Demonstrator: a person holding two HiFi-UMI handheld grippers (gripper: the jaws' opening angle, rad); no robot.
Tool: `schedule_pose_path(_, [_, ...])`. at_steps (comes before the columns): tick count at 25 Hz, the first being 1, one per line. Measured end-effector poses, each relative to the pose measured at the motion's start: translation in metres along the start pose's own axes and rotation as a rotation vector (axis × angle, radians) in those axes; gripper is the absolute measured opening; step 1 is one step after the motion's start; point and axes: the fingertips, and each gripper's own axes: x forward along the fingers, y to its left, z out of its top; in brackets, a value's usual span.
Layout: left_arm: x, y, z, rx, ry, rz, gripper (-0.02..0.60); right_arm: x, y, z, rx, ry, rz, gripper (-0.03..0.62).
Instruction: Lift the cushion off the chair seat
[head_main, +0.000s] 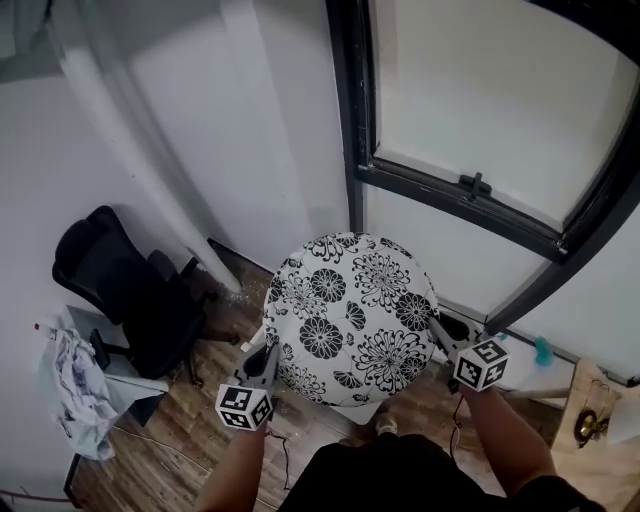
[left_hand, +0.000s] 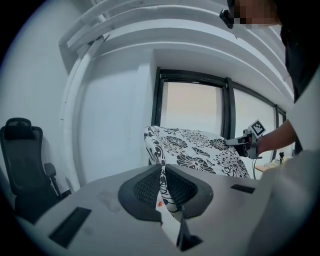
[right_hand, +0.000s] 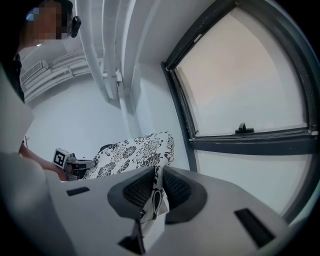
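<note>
Fingers of the left gripper are almost closed, and they pinch the thin edge of the cushion between the dark pads. On the right gripper the fingers clamp the opposite edge in the same way. In the head view, the round black-and-white flowered cushion hangs between both grippers in front of the person, above the wooden floor and near the window. One black office chair stands well apart on the left, beside the white wall.

white walls, dark-framed window, wood floor, black office chair at left
</note>
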Motion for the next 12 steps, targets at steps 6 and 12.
schedule_pose_path(6, [0.029, -0.012, -0.099, -0.197, 0.078, -0.013, 0.02, 0.013, -0.033, -0.083, 0.018, 0.231, -0.002, 0.054])
schedule_pose_path(12, [0.024, -0.001, -0.073, -0.156, 0.019, -0.014, 0.02, 0.014, -0.027, -0.073, -0.007, 0.187, 0.005, 0.054])
